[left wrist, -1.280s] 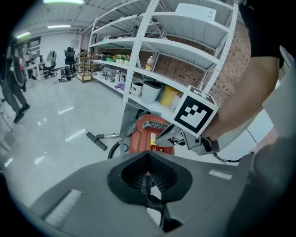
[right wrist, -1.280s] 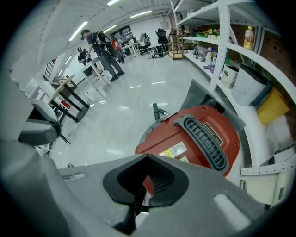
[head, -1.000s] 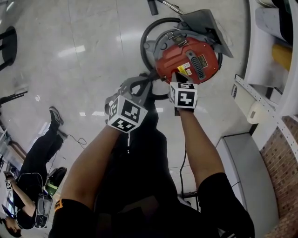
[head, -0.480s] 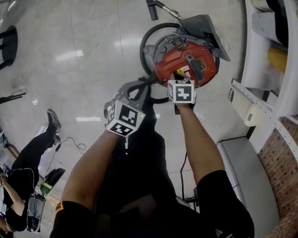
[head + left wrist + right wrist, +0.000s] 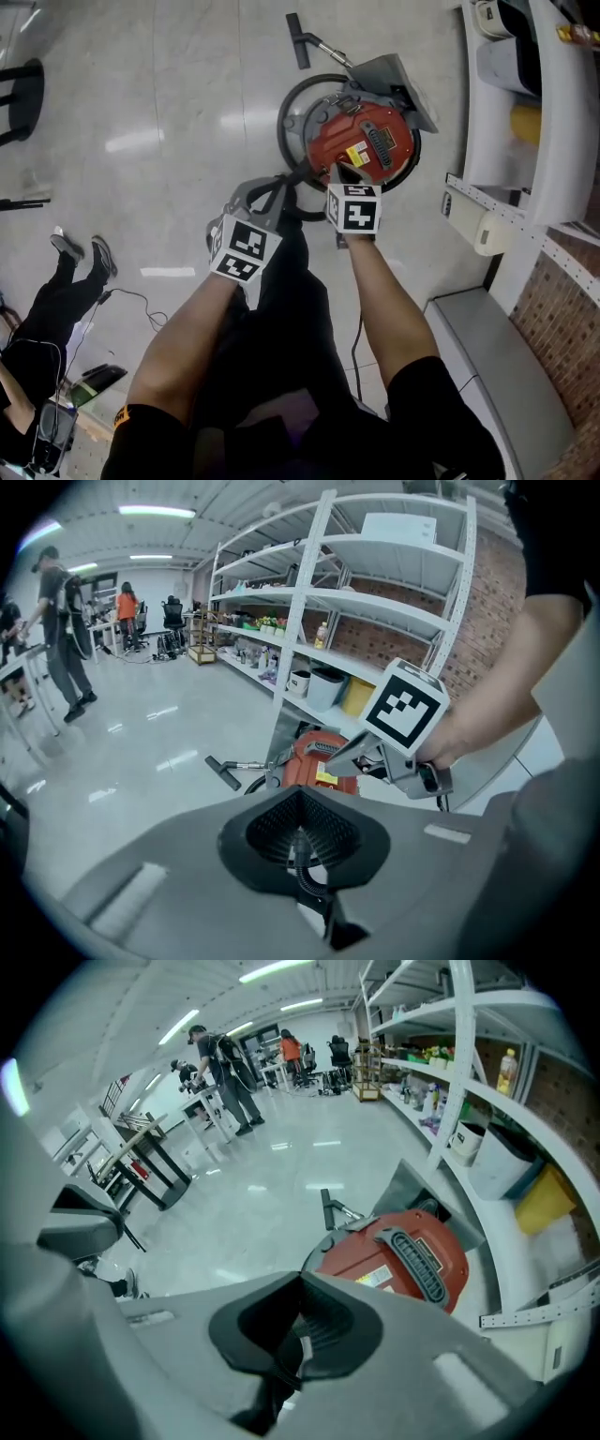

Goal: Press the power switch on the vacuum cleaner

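While the right gripper (image 5: 339,174) hangs just above the near edge of the red vacuum cleaner (image 5: 366,150) on the floor (image 5: 178,103), jaws together on nothing, the approach seems in hand. Next its tip must meet the power switch (which I cannot pick out). The left gripper (image 5: 272,190), likewise closed and empty, waits alongside.

bright, even light falls from ceiling strip lights (image 5: 155,511), and the glossy floor (image 5: 169,112) throws them back as pale streaks of glare. shadows are faint and soft-edged. the wide lenses bow the shelving (image 5: 375,605) at the right and darken the corners of both gripper views. there the near grey foreground is out of focus, the far hall fairly sharp. the vacuum cleaner (image 5: 364,145) looks crisp in the head view.
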Available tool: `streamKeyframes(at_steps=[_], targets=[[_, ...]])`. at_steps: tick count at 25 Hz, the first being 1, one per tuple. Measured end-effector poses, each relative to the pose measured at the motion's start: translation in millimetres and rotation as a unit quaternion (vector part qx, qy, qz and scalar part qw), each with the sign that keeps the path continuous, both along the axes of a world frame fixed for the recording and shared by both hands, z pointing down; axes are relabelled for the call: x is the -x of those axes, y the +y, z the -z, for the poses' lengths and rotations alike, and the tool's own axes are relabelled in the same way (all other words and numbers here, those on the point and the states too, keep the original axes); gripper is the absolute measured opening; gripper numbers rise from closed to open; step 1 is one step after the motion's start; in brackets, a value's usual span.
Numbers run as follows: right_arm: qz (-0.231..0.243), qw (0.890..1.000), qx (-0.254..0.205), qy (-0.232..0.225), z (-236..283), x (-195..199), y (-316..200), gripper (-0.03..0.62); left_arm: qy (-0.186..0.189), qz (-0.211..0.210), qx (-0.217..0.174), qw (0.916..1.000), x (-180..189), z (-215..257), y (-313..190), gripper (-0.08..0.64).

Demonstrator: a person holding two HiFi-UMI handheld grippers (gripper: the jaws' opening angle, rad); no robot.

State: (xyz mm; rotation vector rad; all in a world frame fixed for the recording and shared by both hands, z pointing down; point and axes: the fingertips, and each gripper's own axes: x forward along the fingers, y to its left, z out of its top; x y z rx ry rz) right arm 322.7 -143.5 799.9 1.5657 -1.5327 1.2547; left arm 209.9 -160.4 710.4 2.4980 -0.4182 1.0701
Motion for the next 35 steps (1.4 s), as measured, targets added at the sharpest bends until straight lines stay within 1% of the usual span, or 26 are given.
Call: streamKeyframes(at_steps=[4, 6, 8, 10, 13, 16, 19, 25, 28, 31, 35], targets=[[-0.012, 0.999, -0.034, 0.008, 44.0, 23.9, 5.5, -0.008, 0.040, 0.025, -0.003, 0.9989, 12.7, 34.0, 0.8, 0.012], [-0.013, 0.999, -0.052, 0.010, 66.3, 40.1, 10.4, -0.008, 0.045, 0.024, -0.015, 0.9986, 26.4, 48.3, 5.8, 0.012], [-0.014, 0.997, -0.070, 0.011, 89.0, 57.7, 17.5, -0.008, 0.045, 0.027, -0.026, 0.9983, 43.8, 60.3, 14.4, 0.012], [-0.015, 0.996, -0.088, 0.010, 111.0, 76.7, 28.6, -0.008, 0.052, 0.039, -0.032, 0.9974, 63.7, 74.5, 25.5, 0.013], [-0.017, 0.992, -0.121, 0.016, 144.0, 102.3, 39.7, -0.008, 0.078, 0.063, -0.040, 0.9942, 93.1, 100.7, 37.9, 0.013], [-0.015, 0.987, -0.158, 0.030, 178.6, 126.3, 47.5, -0.008, 0.103, 0.079, -0.059, 0.9898, 121.9, 129.3, 47.7, 0.014], [-0.019, 0.981, -0.189, 0.036, 211.0, 156.5, 69.4, -0.008, 0.122, 0.080, -0.076, 0.9863, 153.6, 155.8, 69.6, 0.014], [-0.021, 0.970, -0.237, 0.044, 262.8, 226.0, 124.1, -0.008, 0.153, 0.076, -0.106, 0.9796, 222.9, 196.4, 121.8, 0.014], [-0.032, 0.965, -0.257, 0.049, 285.5, 256.3, 146.5, -0.008, 0.167, 0.073, -0.127, 0.9751, 255.5, 214.5, 142.6, 0.014], [-0.043, 0.961, -0.267, 0.052, 309.1, 285.2, 171.7, -0.008, 0.178, 0.074, -0.129, 0.9727, 284.2, 230.6, 164.5, 0.014], [-0.032, 0.958, -0.280, 0.059, 344.4, 321.7, 201.3, -0.008, 0.195, 0.073, -0.123, 0.9704, 308.7, 251.7, 191.6, 0.014]])
